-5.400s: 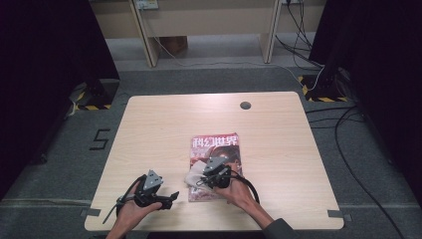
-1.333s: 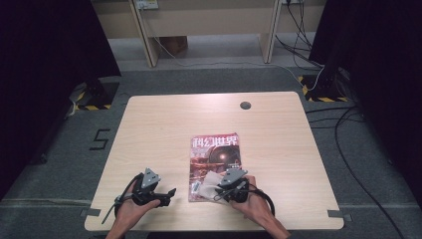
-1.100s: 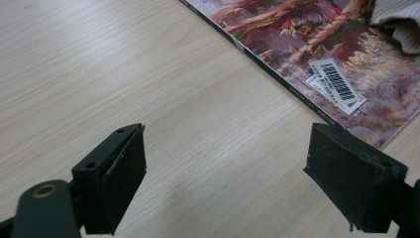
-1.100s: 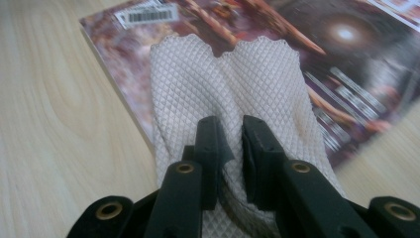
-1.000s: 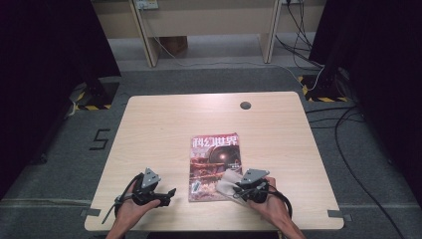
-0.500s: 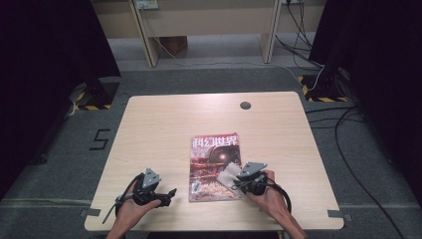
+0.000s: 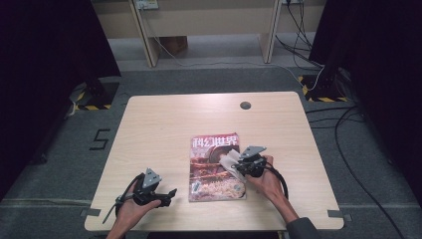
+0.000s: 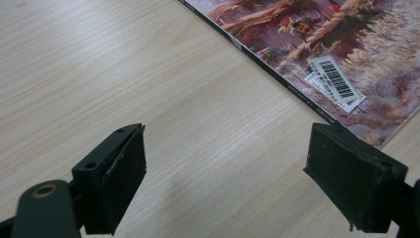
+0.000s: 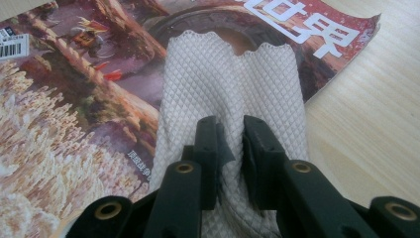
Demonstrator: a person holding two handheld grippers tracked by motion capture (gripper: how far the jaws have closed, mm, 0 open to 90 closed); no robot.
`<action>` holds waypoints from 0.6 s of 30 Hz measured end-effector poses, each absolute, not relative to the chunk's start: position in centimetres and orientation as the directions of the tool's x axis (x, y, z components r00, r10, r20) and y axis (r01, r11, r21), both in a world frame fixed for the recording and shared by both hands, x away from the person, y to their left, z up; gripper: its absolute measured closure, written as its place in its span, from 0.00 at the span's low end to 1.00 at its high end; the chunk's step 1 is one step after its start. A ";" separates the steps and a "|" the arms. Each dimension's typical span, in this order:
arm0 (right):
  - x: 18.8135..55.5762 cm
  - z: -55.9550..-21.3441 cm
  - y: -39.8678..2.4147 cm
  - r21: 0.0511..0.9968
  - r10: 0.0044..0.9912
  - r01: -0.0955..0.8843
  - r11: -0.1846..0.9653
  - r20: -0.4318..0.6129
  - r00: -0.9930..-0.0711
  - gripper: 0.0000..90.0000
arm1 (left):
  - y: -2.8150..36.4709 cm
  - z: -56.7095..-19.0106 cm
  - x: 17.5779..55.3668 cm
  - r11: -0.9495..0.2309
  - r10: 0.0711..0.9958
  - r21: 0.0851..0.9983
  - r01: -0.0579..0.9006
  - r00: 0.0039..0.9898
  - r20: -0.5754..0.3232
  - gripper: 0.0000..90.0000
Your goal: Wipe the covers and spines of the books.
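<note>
Wiping looks like the work in hand: the right claw [image 9: 230, 148] is clamped on a white textured cloth [image 9: 233, 84], which drapes ahead of it onto the magazine [image 7: 216, 167] lying flat mid-counter [image 7: 164, 129], long axis running away from the person. The left claw [image 8: 242, 183] rests apart, jaws wide and empty, beside the magazine's near-left corner

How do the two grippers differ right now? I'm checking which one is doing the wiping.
The right gripper is shut on a white cloth; the left gripper is open, with nothing between its jaws. The right gripper sits over the magazine; the left gripper rests on the bare table beside it. Both are hand-held and have black jaws.
</note>
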State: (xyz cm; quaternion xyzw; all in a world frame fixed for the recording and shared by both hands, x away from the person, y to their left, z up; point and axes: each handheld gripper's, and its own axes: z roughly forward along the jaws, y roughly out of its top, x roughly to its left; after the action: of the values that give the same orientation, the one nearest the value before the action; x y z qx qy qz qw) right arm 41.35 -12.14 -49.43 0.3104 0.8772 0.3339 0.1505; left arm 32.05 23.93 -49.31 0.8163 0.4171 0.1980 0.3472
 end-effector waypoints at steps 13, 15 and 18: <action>37.0 -49.3 -11.7 0.664 0.544 0.385 0.641 -0.039 -0.838 0.86 | 23.8 -49.3 32.0 -0.412 0.817 0.736 0.537 0.575 0.038 0.17; 36.4 -49.3 -11.7 0.662 0.528 0.380 0.646 -0.028 -0.849 0.86 | 23.8 -49.3 32.0 -0.411 0.817 0.736 0.537 0.576 0.036 0.17; 36.1 -49.3 -11.7 0.660 0.516 0.373 0.653 -0.026 -0.856 0.86 | 23.8 -49.3 32.0 -0.410 0.817 0.736 0.538 0.575 0.034 0.17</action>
State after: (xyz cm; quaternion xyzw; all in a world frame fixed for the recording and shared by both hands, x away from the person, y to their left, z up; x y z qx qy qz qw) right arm 36.08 -11.74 -49.26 0.2461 0.9028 0.3364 0.1063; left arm 32.02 23.80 -49.30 0.8156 0.4154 0.1993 0.3500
